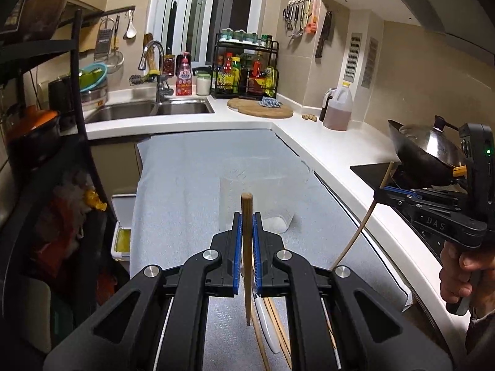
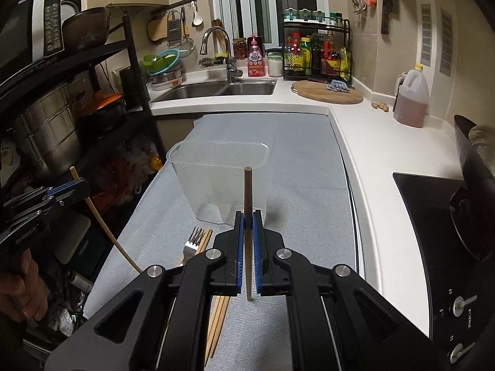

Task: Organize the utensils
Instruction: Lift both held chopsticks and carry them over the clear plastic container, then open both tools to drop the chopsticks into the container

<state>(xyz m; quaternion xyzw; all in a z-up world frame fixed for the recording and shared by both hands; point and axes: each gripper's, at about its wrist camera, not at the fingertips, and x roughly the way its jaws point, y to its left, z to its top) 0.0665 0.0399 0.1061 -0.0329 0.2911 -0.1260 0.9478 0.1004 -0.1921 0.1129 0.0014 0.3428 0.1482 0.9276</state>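
Note:
A clear plastic container (image 2: 216,179) stands on the grey mat (image 2: 303,185), just beyond both grippers; it also shows in the left wrist view (image 1: 256,198). My left gripper (image 1: 247,216) is shut on a brown chopstick (image 1: 247,204) that stands upright between the pads. My right gripper (image 2: 247,215) is shut on a darker chopstick (image 2: 247,185), also upright. Each gripper appears in the other's view, the right gripper (image 1: 379,193) and the left gripper (image 2: 82,185). A fork (image 2: 190,244) and loose chopsticks (image 2: 216,309) lie on the mat below the grippers.
A white counter (image 2: 386,160) runs along the right with a stove (image 2: 433,232), a wok (image 1: 427,151), an oil jug (image 2: 411,99) and a round wooden board (image 2: 328,92). A sink (image 2: 216,88) is at the back. A black shelf rack (image 2: 62,108) stands at the left.

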